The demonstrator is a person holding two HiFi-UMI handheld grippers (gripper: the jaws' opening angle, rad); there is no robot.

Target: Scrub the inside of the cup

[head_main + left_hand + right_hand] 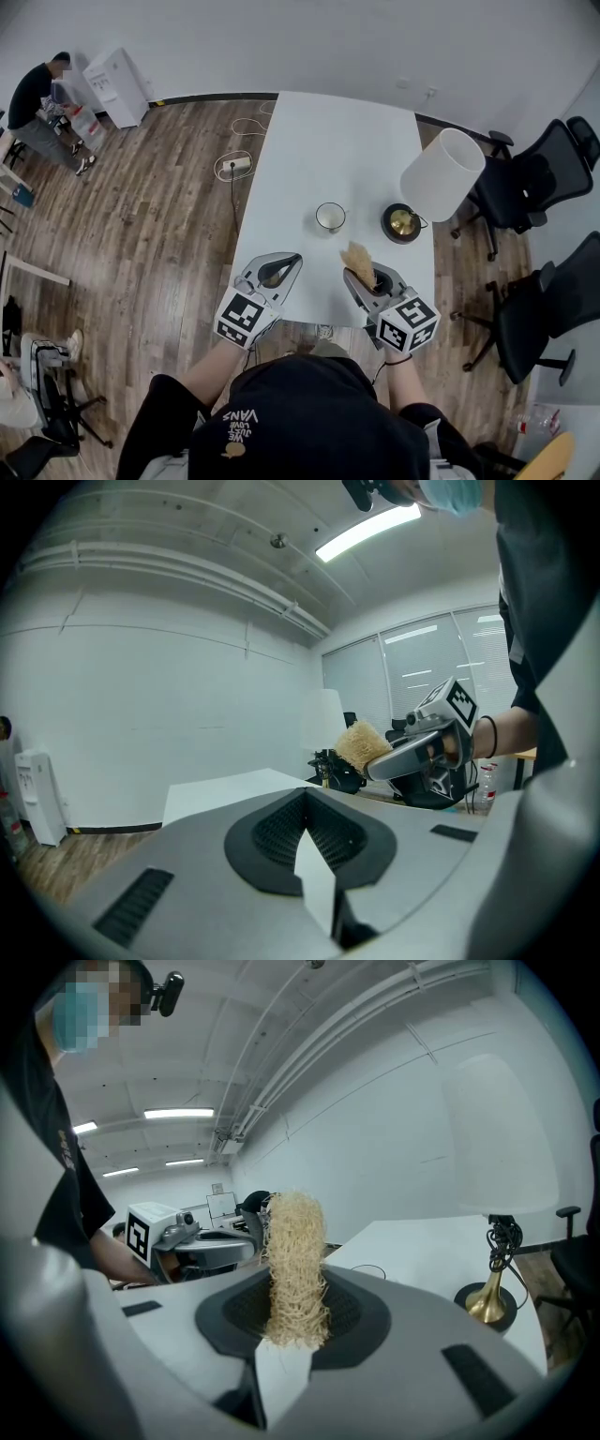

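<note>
A small white cup (330, 217) stands upright in the middle of the white table (319, 141). Both grippers hover over the table's near edge, short of the cup. My left gripper (280, 268) is shut with nothing between its jaws; in its own view the left gripper (305, 803) shows the pads closed together. My right gripper (364, 274) is shut on a tan fibre scrubber (358, 260), which sticks out toward the cup. In the right gripper view the scrubber (294, 1265) rises upright from the jaws. The cup shows in neither gripper view.
A table lamp with a white shade (442, 174) and brass base (403, 223) stands right of the cup. Black office chairs (534, 178) sit to the table's right. A cable and power strip (234, 164) lie on the wood floor at left. A person (42, 103) stands far left.
</note>
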